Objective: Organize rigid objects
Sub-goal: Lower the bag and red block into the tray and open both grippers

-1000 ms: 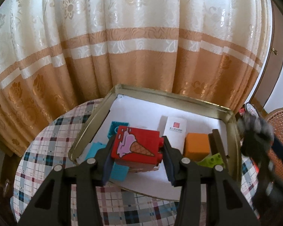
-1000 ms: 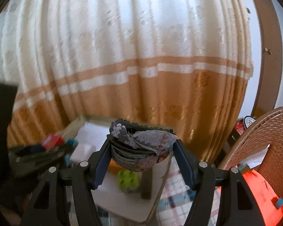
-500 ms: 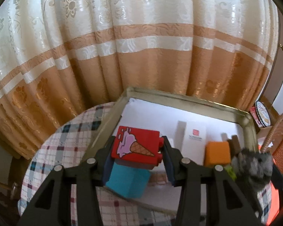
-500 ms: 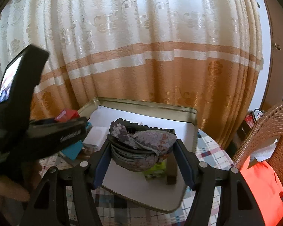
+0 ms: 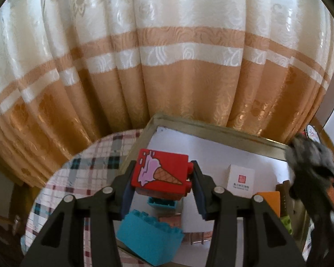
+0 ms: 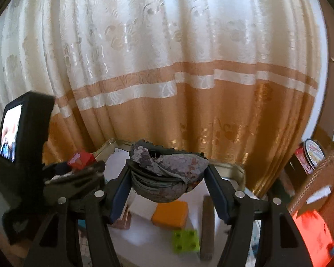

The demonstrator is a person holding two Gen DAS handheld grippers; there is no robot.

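Note:
My left gripper (image 5: 162, 178) is shut on a red brick with an ice-cream picture (image 5: 161, 171) and holds it above the left part of a metal tray (image 5: 211, 131) lined with white paper. My right gripper (image 6: 167, 184) is shut on a grey sequined pouch (image 6: 167, 171) above the same tray (image 6: 233, 169). In the tray lie teal bricks (image 5: 149, 235), a white box (image 5: 241, 179), an orange block (image 6: 170, 214), a green brick (image 6: 186, 241) and a brown stick (image 6: 207, 222). The left gripper and red brick (image 6: 81, 159) show at the left of the right wrist view.
The tray sits on a round table with a plaid cloth (image 5: 82, 178). A cream and orange curtain (image 5: 167, 77) hangs right behind it. A wicker chair with an orange-red item (image 6: 311, 229) stands at the right.
Both grippers have risen and swung with their loads still held. The left view has turned left, so the tray sits lower and more to the right. The right gripper has moved over the orange block.

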